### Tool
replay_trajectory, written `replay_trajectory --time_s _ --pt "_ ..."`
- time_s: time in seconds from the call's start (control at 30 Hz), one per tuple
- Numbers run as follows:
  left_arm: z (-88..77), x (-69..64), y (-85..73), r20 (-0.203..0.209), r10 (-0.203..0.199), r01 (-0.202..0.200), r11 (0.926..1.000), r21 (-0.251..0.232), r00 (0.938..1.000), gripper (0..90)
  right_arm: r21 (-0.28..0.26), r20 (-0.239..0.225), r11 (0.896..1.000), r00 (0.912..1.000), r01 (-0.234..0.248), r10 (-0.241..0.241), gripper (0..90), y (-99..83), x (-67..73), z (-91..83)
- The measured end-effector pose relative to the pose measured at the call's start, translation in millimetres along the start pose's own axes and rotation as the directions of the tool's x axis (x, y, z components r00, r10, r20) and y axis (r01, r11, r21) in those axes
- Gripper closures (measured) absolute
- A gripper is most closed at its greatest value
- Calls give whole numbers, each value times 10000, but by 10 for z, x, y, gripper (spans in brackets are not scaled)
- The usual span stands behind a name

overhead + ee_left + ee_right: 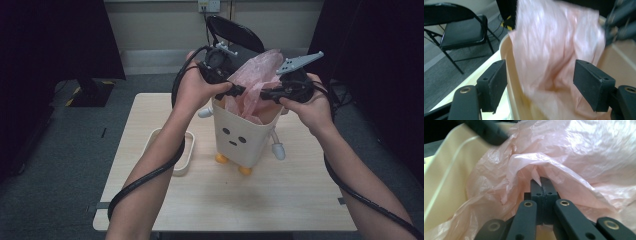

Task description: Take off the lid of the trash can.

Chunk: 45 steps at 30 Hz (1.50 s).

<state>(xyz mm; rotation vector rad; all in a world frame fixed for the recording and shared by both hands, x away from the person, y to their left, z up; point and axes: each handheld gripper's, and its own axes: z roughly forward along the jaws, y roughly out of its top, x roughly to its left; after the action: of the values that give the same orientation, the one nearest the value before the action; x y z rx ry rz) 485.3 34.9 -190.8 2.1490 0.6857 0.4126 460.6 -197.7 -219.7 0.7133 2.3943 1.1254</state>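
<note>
The pink plastic bag [255, 80] stood bunched in the mouth of the face-printed bin [239, 140] near the bench's middle, mid-lining. The right gripper [266, 94] had its jaws pinched on the bag's film; the left gripper [239, 90] had its jaws wide, straddling the bin's rim. Next, likely, the left re-grips an edge to spread it over the rim.

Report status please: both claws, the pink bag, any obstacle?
Left claw open at the bin rim. Right claw shut on pink bag. Bag half inside bin. No obstacle seen.
</note>
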Motion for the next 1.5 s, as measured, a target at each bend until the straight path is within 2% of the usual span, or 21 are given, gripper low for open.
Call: replay_trajectory --time_s 0.13,0.23,0.3,0.33,0.37,0.4,0.43,0.47,0.5,0.6,0.63,0.8,0.87,0.93,1.07,1.1,1.17,1.27,1.37,1.47,1.5 --pt "58 -4 97 -339 279 -281 9996 -48 9990 260 -67 -335 10000 9994 -52 50 900 -59 -29 39" --pt "280 -32 193 -17 523 -523 9986 91 9986 286 -124 -356 9999 9993 54 -59 900 -67 -23 55" --pt "388 -60 203 505 375 -393 9986 351 9980 512 -138 -400 9999 9991 96 -102 900 -66 -15 62" --pt "419 -69 204 851 252 -297 9982 523 9961 706 -174 -419 9998 9991 69 -76 898 -67 -15 58" --pt "419 -69 204 851 252 -297 9982 523 9961 790 -174 -419 9998 9991 69 -76 898 -67 -15 58" --pt "464 -90 200 958 244 -313 9970 710 9951 790 -200 -420 9998 9991 -29 21 877 -70 -17 52" --pt "492 -113 192 993 289 -389 9942 1007 9946 845 -227 -348 9997 9994 -64 56 819 -79 -23 43" --pt "515 -143 164 1045 325 -488 9864 1571 9940 882 -209 -174 9994 9995 -277 274 631 -94 -28 13" --pt "515 -143 164 1045 325 -488 9864 1571 9940 888 -209 -174 9994 9995 -277 274 631 -94 -28 13" --pt "480 -153 99 1085 405 -614 9785 1968 9933 892 -342 592 9992 9980 -202 222 522 -94 -70 -123" --pt "450 -144 74 1156 474 -704 9765 2039 9922 893 -473 1155 9979 9921 -436 488 429 -82 -145 -218" --pt "413 -159 35 1341 514 -786 9752 2069 9896 892 -432 1565 9949 9829 -909 966 330 -41 -344 -207" --pt "417 -168 28 1448 522 -817 9752 2059 9881 891 -385 1528 9944 9828 -986 1034 334 -34 -372 -162" --pt "431 -186 13 1458 492 -802 9733 2152 9881 891 -40 1193 9944 9873 -1055 1052 437 -29 -418 3" --pt "430 -176 -25 1514 455 -768 9753 2073 9874 890 -37 1213 9927 9853 -1206 1202 541 -44 -426 97" --pt "411 -174 -32 1508 352 -640 9796 1905 9879 889 -48 1222 9916 9841 -1295 1291 664 -40 -424 107" --pt "390 -185 -31 1433 263 -521 9824 1795 9893 889 156 1458 9940 9838 -1080 1046 750 -23 -407 109" --pt "325 -197 -5 1359 228 -435 9875 1514 9905 888 -143 1699 9951 9805 -981 991 857 31 -388 41" --pt "262 -210 15 1326 256 -446 9888 1424 9908 882 -690 1812 9955 9804 -657 772 885 125 -324 -74" --pt "158 -233 17 1535 199 -428 9882 1470 9879 811 -818 1538 9955 9863 -470 592 891 187 -257 -140" --pt "71 -245 -16 1630 88 -341 9876 1530 9866 775 -983 1156 9948 9926 -253 367 891 231 -167 -207"
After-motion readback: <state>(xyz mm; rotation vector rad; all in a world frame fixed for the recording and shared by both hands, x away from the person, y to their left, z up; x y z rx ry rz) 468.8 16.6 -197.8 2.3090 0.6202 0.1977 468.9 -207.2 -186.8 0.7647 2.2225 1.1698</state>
